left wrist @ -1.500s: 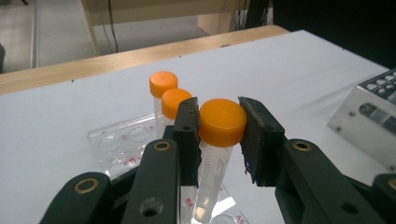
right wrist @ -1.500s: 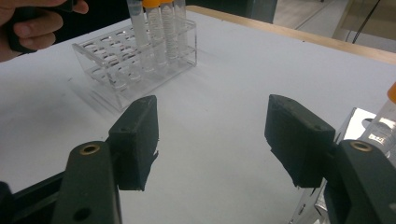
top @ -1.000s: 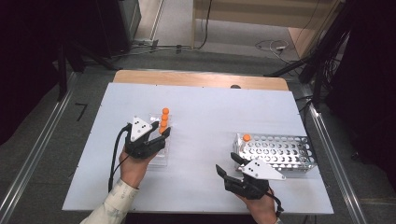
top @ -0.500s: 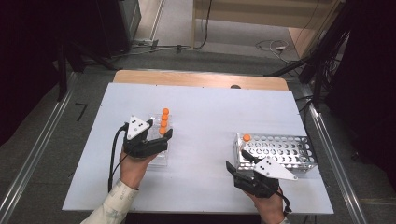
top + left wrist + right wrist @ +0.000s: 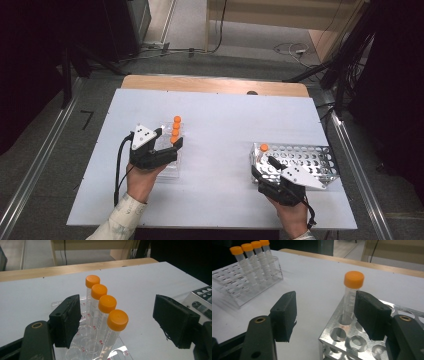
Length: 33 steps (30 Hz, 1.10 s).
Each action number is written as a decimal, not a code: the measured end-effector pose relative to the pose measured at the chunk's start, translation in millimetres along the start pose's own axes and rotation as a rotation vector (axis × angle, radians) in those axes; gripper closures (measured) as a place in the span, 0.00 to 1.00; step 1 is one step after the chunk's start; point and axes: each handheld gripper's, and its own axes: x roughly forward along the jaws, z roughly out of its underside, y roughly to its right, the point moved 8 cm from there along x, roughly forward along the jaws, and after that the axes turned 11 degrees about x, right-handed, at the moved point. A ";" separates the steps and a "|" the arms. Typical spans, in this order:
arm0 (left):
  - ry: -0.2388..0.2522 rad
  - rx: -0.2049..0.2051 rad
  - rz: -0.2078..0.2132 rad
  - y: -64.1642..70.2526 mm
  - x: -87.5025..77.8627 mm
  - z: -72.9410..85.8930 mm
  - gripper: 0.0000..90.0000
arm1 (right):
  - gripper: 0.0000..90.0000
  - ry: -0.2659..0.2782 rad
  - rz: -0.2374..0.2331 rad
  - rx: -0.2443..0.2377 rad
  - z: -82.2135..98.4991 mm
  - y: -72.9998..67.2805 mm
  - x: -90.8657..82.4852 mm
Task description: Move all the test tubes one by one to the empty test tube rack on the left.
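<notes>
jaws apart on both: left gripper open at clear plastic rack, left on white table, jaws flanking row of four orange-capped tubes. right gripper open at near-left corner of metal perforated rack, right side, beside single orange-capped tube standing upright in corner hole.

A matt white table top edged at the far side by a strip of pale wood. On it, a clear, glossy plastic tube rack with transparent tubes under smooth orange plastic caps, and a shiny perforated metal rack with one like tube. The left gripper and right gripper carry matt black, slightly rough plastic jaws. A pale cloth sleeve.
</notes>
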 end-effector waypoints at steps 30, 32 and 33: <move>-0.012 0.011 -0.014 0.9 2.4 1.4 0.20 | 0.65 -0.007 0.110 -0.007 1.7 30.0 39.7; -0.013 0.013 -0.013 1.6 2.7 1.4 0.20 | 0.67 -0.005 0.108 -0.004 1.2 30.6 40.7; -0.013 0.015 -0.014 1.6 3.0 1.5 0.20 | 0.68 -0.004 0.109 -0.009 1.2 30.6 41.2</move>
